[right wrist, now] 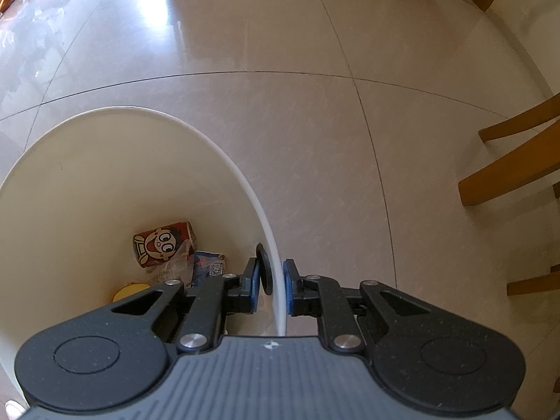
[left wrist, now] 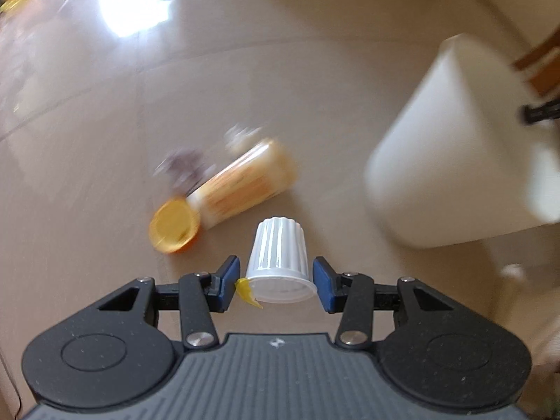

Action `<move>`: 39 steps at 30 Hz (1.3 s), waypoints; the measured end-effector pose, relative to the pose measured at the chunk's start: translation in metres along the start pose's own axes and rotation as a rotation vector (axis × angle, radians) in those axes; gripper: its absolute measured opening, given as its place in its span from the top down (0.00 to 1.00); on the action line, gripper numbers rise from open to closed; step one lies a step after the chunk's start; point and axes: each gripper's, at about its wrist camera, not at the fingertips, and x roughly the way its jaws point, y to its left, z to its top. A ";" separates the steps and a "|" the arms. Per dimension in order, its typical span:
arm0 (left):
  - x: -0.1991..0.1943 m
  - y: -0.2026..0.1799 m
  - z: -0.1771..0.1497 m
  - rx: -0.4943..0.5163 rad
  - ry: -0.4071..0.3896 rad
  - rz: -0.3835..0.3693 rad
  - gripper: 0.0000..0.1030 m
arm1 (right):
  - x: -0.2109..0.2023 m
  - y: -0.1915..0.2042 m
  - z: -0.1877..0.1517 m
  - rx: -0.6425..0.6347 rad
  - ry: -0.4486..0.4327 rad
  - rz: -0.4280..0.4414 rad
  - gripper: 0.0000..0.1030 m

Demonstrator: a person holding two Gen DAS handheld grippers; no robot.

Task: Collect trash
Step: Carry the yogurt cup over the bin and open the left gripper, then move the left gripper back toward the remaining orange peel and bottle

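The left tool [left wrist: 276, 285] holds a small white ribbed cup [left wrist: 278, 257] between its two blue pads, one pad pressing on each side near the cup's wide rim. The rim faces the camera and the narrow closed end points away, toward the floor. A scrap of yellow foil [left wrist: 246, 292] hangs from the rim beside the left pad.

Beyond the tool's tips, on the beige tiled floor [left wrist: 280, 70], an orange-capped bottle [left wrist: 224, 194] lies on its side, blurred, with some blurred scraps just past it. To the tool's right stands a white bin [left wrist: 455, 147], also blurred.

The right tool [right wrist: 271, 288] is clamped on the thin white wall of the bin [right wrist: 122, 161], with one pad inside and one outside, the jaws nearly together. Down inside the bin, to the left of this tool, lie a red cartoon-printed can [right wrist: 162, 243], crumpled wrappers [right wrist: 206, 267] and a yellow lid [right wrist: 131, 290]. Wooden chair legs [right wrist: 507, 171] stand well off to the tool's right.
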 end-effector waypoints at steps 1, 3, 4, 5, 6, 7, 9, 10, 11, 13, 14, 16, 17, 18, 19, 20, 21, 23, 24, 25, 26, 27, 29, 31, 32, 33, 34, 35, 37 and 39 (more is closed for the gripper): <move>-0.007 -0.010 0.007 0.016 -0.006 -0.012 0.56 | 0.000 0.001 0.000 -0.004 0.001 -0.001 0.84; -0.024 -0.033 0.022 0.070 -0.034 -0.039 0.56 | -0.001 0.001 -0.001 -0.012 -0.002 -0.002 0.84; -0.032 -0.046 0.029 0.097 -0.046 -0.050 0.56 | -0.001 0.001 -0.001 -0.016 -0.004 -0.002 0.84; -0.038 -0.057 0.035 0.120 -0.057 -0.064 0.56 | -0.002 0.001 -0.002 -0.019 -0.006 -0.003 0.84; -0.044 -0.069 0.042 0.139 -0.071 -0.082 0.56 | -0.002 0.001 -0.002 -0.024 -0.008 -0.005 0.84; -0.049 -0.077 0.047 0.151 -0.082 -0.095 0.56 | -0.001 0.003 -0.003 -0.031 -0.010 -0.010 0.84; -0.056 -0.098 0.057 0.178 -0.098 -0.120 0.56 | -0.001 0.006 -0.004 -0.050 -0.013 -0.024 0.83; -0.058 -0.106 0.062 0.190 -0.109 -0.132 0.56 | -0.001 0.008 -0.005 -0.057 -0.015 -0.030 0.83; -0.059 -0.116 0.068 0.203 -0.120 -0.144 0.56 | -0.001 0.009 -0.005 -0.062 -0.017 -0.035 0.83; -0.058 -0.133 0.073 0.221 -0.130 -0.163 0.56 | -0.001 0.009 -0.005 -0.063 -0.017 -0.035 0.83; -0.057 -0.141 0.076 0.227 -0.135 -0.172 0.56 | 0.000 0.009 -0.005 -0.061 -0.018 -0.033 0.83; -0.052 -0.153 0.081 0.241 -0.132 -0.192 0.56 | 0.001 0.008 -0.005 -0.059 -0.018 -0.030 0.83; -0.049 -0.159 0.084 0.247 -0.129 -0.200 0.55 | 0.001 0.008 -0.005 -0.059 -0.018 -0.029 0.83; -0.049 -0.163 0.082 0.248 -0.132 -0.203 0.53 | 0.001 0.008 -0.005 -0.057 -0.018 -0.029 0.83; -0.045 -0.166 0.083 0.251 -0.128 -0.200 0.37 | 0.000 0.008 -0.005 -0.057 -0.018 -0.030 0.83; -0.045 -0.169 0.084 0.253 -0.123 -0.189 0.18 | 0.001 0.008 -0.005 -0.059 -0.019 -0.030 0.83; -0.045 -0.170 0.084 0.247 -0.137 -0.168 0.14 | 0.001 0.008 -0.005 -0.058 -0.019 -0.029 0.83; -0.045 -0.169 0.083 0.247 -0.166 -0.151 0.12 | -0.001 0.006 -0.005 -0.057 -0.018 -0.026 0.83; -0.043 -0.166 0.085 0.246 -0.161 -0.152 0.12 | -0.001 0.006 -0.004 -0.056 -0.018 -0.025 0.83; -0.044 -0.163 0.085 0.237 -0.160 -0.146 0.12 | -0.001 0.005 -0.004 -0.055 -0.017 -0.024 0.83; -0.044 -0.160 0.084 0.223 -0.163 -0.134 0.11 | -0.001 0.005 -0.004 -0.055 -0.017 -0.025 0.83; -0.044 -0.155 0.084 0.210 -0.165 -0.124 0.11 | -0.001 0.005 -0.004 -0.056 -0.017 -0.025 0.83; -0.046 -0.142 0.083 0.183 -0.169 -0.110 0.10 | -0.001 0.005 -0.004 -0.056 -0.018 -0.025 0.83; -0.048 -0.127 0.082 0.144 -0.175 -0.102 0.09 | -0.001 0.005 -0.004 -0.058 -0.018 -0.025 0.83; -0.051 -0.117 0.082 0.126 -0.175 -0.098 0.09 | -0.002 0.005 -0.004 -0.057 -0.018 -0.025 0.83; -0.051 -0.109 0.081 0.106 -0.177 -0.089 0.09 | -0.002 0.005 -0.004 -0.058 -0.018 -0.025 0.83; -0.051 -0.102 0.080 0.092 -0.181 -0.079 0.09 | -0.002 0.005 -0.004 -0.057 -0.018 -0.025 0.83; -0.051 -0.095 0.081 0.082 -0.181 -0.070 0.09 | -0.002 0.004 -0.004 -0.055 -0.017 -0.025 0.83; -0.050 -0.079 0.079 0.053 -0.189 -0.046 0.09 | -0.001 0.005 -0.003 -0.055 -0.017 -0.026 0.83; -0.048 -0.064 0.076 0.022 -0.192 -0.023 0.09 | -0.001 0.005 -0.003 -0.056 -0.017 -0.026 0.83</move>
